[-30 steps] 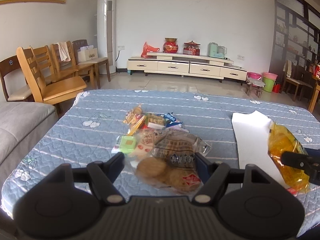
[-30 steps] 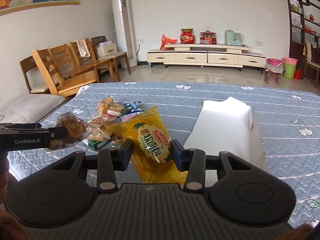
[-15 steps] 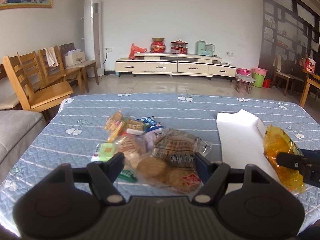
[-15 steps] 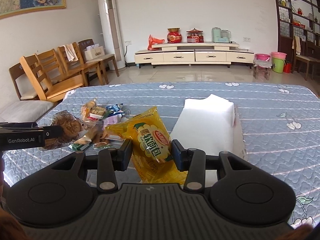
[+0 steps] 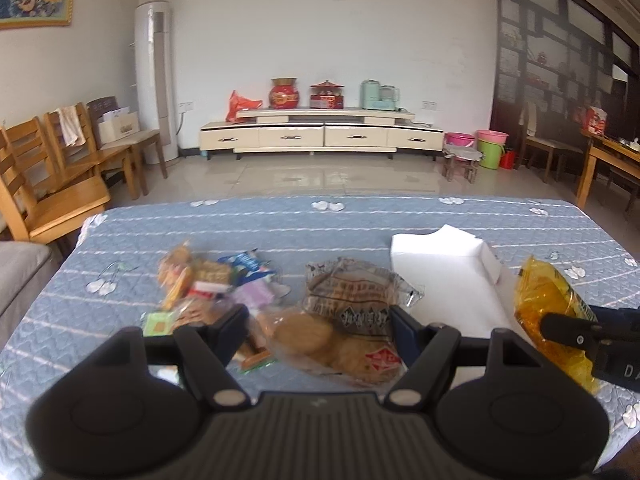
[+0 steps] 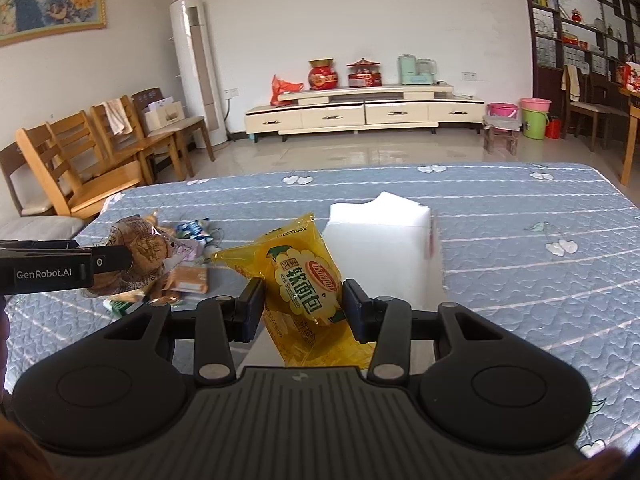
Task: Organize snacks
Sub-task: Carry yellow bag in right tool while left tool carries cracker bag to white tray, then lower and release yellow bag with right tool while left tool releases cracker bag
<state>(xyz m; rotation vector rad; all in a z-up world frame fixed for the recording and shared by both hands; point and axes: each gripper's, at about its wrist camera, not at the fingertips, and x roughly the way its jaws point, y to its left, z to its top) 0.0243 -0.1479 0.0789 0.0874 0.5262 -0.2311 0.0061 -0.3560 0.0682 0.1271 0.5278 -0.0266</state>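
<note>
- Left gripper (image 5: 320,326) clamped half-wide on a clear pack of round cakes (image 5: 348,320), held above the blue quilted table (image 5: 280,220).
- Right gripper (image 6: 304,304) pinched narrower on a yellow bread packet (image 6: 304,276), near the white box (image 6: 380,240).
- Nothing visibly inside the box yet.
- Left to sort: loose snack pile (image 5: 208,284), far left.

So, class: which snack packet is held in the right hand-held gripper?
The yellow bread packet, pinched in the right hand-held gripper; the clear biscuit bag is held by the left.

"GenRobot.AI" on the left tongs (image 6: 116,260); "软面包" on the yellow packet (image 6: 306,280)
</note>
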